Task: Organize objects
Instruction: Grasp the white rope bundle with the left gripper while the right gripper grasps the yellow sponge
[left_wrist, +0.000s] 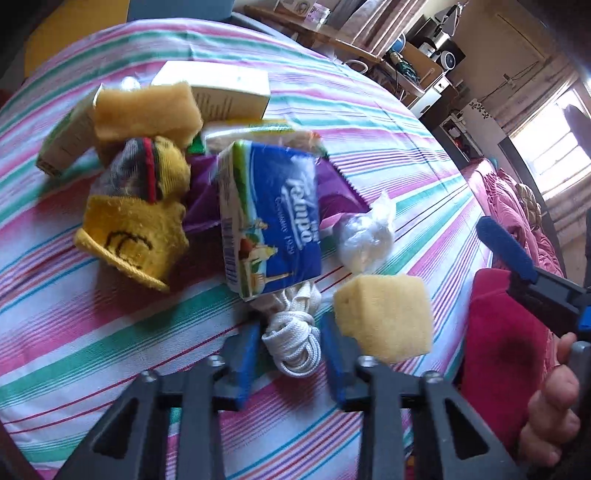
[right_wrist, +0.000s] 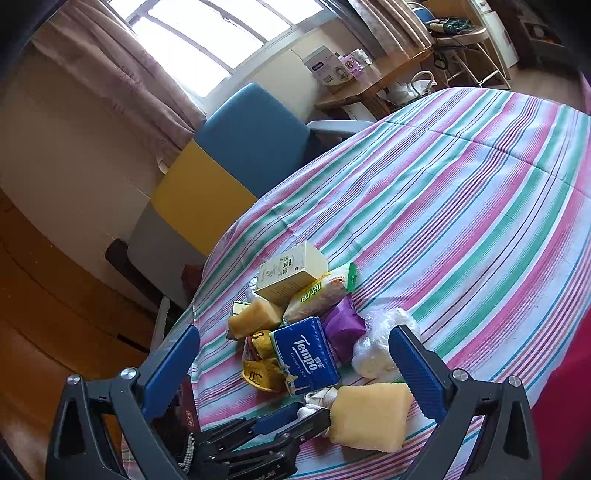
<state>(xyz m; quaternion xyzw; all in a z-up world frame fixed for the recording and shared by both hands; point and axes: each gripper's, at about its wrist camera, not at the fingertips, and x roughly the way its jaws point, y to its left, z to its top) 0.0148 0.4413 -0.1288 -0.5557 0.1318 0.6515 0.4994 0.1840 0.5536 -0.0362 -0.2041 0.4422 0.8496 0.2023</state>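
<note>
A pile of objects lies on the striped tablecloth (left_wrist: 369, 122): a blue Tempo tissue pack (left_wrist: 269, 218), yellow socks (left_wrist: 136, 229), a yellow sponge (left_wrist: 144, 112), cream boxes (left_wrist: 229, 88), a purple packet (left_wrist: 332, 192) and a clear plastic bag (left_wrist: 364, 240). My left gripper (left_wrist: 288, 350) is closing around a white coiled cord (left_wrist: 295, 343); the pads sit at its sides. A second yellow sponge (left_wrist: 386, 317) lies just right of it. My right gripper (right_wrist: 295, 373) is open and empty, above the pile; the Tempo pack (right_wrist: 306, 358) shows between its fingers.
A blue and yellow chair (right_wrist: 236, 155) stands beyond the table's far edge. A wooden desk with boxes (right_wrist: 369, 74) and shelves are behind. A red cloth (left_wrist: 498, 350) lies at the table's right edge, next to the person's hand.
</note>
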